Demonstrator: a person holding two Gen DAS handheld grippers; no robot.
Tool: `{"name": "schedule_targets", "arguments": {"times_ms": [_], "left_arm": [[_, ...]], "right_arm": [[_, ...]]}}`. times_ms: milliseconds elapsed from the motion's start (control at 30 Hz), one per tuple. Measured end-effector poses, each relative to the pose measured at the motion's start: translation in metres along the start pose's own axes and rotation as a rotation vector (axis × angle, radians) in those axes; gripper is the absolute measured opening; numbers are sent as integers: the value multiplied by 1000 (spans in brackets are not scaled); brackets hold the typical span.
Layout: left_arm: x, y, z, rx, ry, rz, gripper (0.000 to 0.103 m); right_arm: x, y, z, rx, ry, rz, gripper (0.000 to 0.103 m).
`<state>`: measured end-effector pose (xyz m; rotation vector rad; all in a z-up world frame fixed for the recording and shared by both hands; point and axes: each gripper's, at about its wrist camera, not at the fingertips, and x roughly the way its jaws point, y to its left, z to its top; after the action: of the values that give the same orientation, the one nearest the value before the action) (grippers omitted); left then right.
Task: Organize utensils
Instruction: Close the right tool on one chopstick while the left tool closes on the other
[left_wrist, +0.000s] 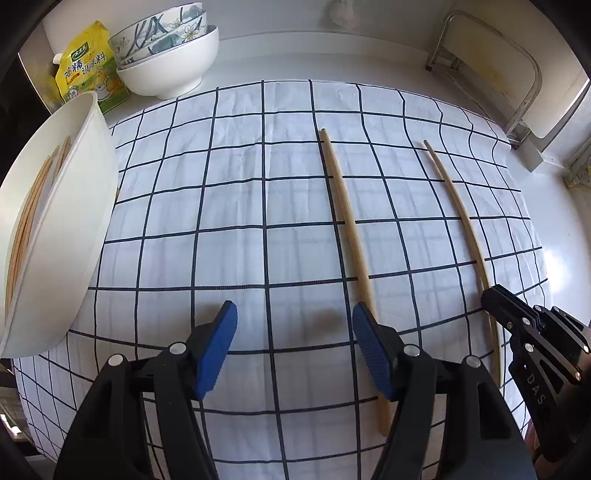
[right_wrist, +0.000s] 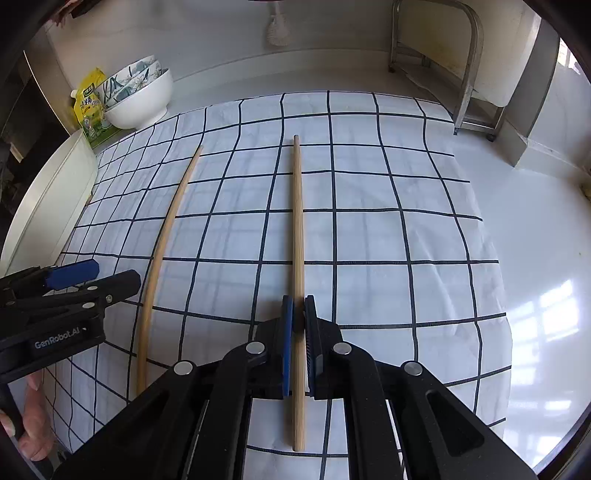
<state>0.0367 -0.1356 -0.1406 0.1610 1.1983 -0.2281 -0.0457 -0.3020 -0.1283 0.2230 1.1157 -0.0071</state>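
Two wooden chopsticks lie lengthwise on a blue-checked white cloth. My right gripper is shut on the near part of the right chopstick; in the left wrist view the same gripper pinches that chopstick. My left gripper hangs open just above the cloth with nothing between its blue pads. The left chopstick runs under its right-hand finger. The right wrist view shows this chopstick beside the left gripper. A white bowl at far left holds several chopsticks.
Stacked bowls and a yellow seasoning packet stand at the back left. A metal rack stands at the back right on the white counter. A person's hand grips the left tool.
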Motion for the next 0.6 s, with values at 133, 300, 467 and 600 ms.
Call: {"name": "schedule_targets", "arguments": {"times_ms": [133,300,467,600], "left_arm": [[2,-8,5,19,-9,15,65],[6,-14,9,27,-15,29,65],[5,-20,14,26,-23,33,65],[-1,-22,18,20,-38,22,68]], "right_arm": [[-2,-4,1,19,-6,15,11],[1,-4,4,0,-14,-1,14],[3,-1,8,-14,-20,-16,15],[4,-2,11,-14,-23,-12,15]]}}
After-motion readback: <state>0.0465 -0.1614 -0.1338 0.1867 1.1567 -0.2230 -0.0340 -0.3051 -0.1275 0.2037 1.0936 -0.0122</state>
